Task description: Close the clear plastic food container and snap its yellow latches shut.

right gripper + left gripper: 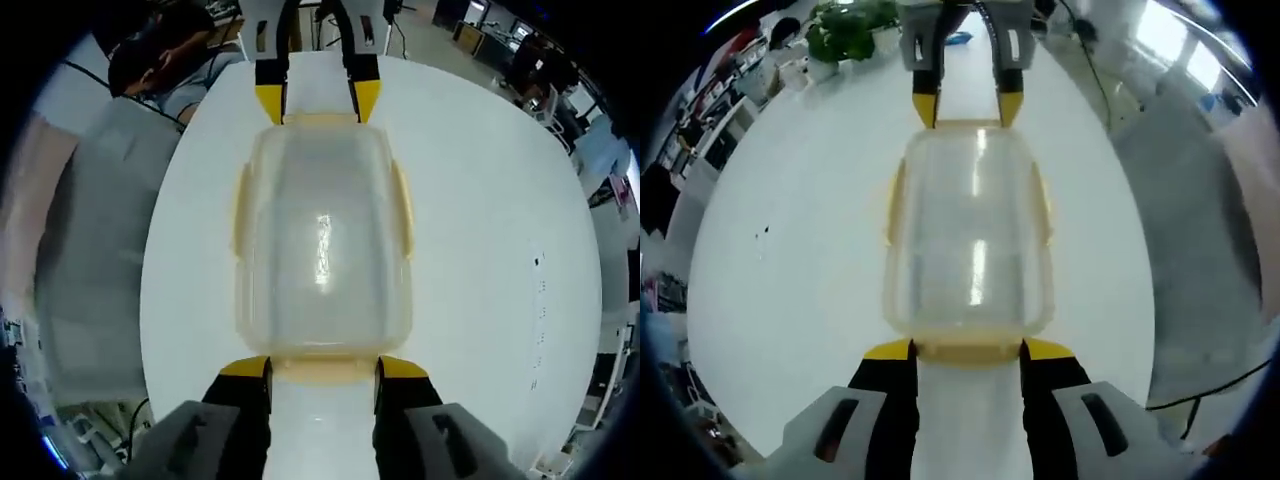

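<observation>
The clear plastic container (pixel 970 240) (pixel 322 240) stands on the white table (pixel 790 250) with its lid on. Yellow latches run along its long sides (pixel 893 205) (pixel 403 210) and across both ends. My left gripper (pixel 968 350) is open at one short end, its yellow-tipped jaws flanking that end latch (pixel 965 356). My right gripper (pixel 322 368) is open at the opposite short end, straddling the end latch (pixel 322 374) there. Each gripper faces the other across the box: the right gripper (pixel 968 108) and the left gripper (pixel 318 100). I cannot tell whether the latches are snapped down.
The table is round and white, with bare top on both sides of the box (pixel 480 250). A green plant (pixel 845 30) and a small blue thing (pixel 958 38) sit near its far edge. Grey floor with cables (pixel 1200 400) lies beyond. A person (pixel 160 60) sits by the table.
</observation>
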The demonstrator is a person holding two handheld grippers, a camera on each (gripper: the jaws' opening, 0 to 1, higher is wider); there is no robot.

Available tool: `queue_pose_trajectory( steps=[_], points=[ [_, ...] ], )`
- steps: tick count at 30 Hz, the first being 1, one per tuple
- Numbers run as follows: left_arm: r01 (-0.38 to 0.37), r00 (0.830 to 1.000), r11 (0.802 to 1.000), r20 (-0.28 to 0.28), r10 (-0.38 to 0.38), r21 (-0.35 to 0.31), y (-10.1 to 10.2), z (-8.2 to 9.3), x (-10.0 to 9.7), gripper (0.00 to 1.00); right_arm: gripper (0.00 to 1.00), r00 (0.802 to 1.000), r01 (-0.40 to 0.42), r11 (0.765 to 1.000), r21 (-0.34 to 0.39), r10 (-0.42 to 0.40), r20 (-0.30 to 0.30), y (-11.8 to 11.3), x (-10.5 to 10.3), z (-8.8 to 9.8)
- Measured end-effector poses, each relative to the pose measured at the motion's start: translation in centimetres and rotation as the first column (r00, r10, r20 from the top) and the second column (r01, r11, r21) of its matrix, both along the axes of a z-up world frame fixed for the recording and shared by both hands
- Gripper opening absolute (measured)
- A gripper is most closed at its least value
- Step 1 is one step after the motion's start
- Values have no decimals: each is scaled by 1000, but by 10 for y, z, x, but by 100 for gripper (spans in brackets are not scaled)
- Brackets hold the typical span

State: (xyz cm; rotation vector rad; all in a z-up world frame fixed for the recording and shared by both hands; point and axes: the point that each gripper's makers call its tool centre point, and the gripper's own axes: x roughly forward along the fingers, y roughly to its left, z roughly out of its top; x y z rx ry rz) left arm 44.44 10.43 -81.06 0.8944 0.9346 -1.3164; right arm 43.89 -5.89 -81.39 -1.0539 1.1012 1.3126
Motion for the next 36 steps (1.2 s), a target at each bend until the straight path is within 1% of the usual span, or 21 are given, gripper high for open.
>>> queue_pose_trajectory(
  steps=[11, 17, 23, 36],
  points=[
    [5, 1000, 1000, -5, -6, -27, -29, -4, 1, 37, 37, 1000, 13, 999, -46, -13, -10, -29, 1, -3],
    [14, 1000, 999, -8, -14, -39, -40, -4, 2, 37, 37, 1000, 24, 999, -48, -25, -13, -40, 0, -2],
    [12, 1000, 999, -6, -12, -47, -50, -3, 2, 37, 37, 1000, 20, 997, -68, -21, -11, -50, 3, -4],
    [11, 1000, 999, -12, -11, -50, -56, -7, 2, 37, 38, 1000, 18, 997, -77, -19, -17, -56, 2, -9]
  ],
)
